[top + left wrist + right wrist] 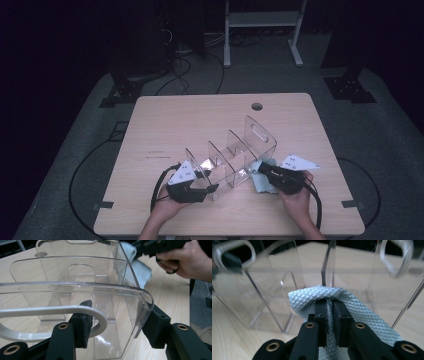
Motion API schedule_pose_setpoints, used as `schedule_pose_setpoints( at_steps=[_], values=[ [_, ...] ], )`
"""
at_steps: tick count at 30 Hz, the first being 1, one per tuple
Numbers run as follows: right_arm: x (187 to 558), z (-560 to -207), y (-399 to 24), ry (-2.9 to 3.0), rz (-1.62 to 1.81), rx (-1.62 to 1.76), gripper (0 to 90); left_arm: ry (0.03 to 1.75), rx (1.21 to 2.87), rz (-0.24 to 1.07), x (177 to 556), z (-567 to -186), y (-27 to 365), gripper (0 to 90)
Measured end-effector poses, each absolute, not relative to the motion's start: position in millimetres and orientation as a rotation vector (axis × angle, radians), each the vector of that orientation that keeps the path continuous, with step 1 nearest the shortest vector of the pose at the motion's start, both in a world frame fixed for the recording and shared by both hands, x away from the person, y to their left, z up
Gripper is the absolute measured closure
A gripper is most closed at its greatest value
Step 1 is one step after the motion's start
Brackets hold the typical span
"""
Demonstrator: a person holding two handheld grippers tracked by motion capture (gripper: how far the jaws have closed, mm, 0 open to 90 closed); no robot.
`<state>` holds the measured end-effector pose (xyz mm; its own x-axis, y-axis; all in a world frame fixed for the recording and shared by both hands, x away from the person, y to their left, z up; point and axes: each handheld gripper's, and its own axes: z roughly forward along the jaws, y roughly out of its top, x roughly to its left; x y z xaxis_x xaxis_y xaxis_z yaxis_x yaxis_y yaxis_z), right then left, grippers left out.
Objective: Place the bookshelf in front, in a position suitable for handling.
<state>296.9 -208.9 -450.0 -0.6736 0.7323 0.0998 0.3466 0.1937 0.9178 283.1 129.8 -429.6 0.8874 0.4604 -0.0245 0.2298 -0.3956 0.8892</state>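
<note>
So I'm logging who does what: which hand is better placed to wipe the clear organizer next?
The right. Its tool is shut on the cloth right beside the clear organizer, while the left tool is clamped on the organizer's end wall, steadying it.

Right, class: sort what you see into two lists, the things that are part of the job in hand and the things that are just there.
In the job:
- clear acrylic file organiser, clamped at one end panel by the left gripper
- light blue cloth, pinched in the right gripper against the organiser's side

Just there:
- wooden table
- cable hole
- metal stand behind
- floor cables
</note>
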Motion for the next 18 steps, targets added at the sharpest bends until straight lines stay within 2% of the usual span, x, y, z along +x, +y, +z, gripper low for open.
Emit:
schedule_pose_setpoints(
  at_steps=[5,9,14,18],
  values=[
    [297,-456,-206,2.141,1.463,1.017,82.0,0.502,1.996,0.274,283,-430,129,45.9],
    [305,-483,-195,2.246,1.339,1.041,82.0,0.501,1.995,0.271,282,-430,129,45.9],
    [300,-466,-200,2.180,1.389,1.012,82.0,0.499,1.994,0.269,283,-430,129,45.9],
    [304,-476,-198,2.217,1.372,1.033,82.0,0.500,1.997,0.269,283,-430,128,45.8]
  ],
)
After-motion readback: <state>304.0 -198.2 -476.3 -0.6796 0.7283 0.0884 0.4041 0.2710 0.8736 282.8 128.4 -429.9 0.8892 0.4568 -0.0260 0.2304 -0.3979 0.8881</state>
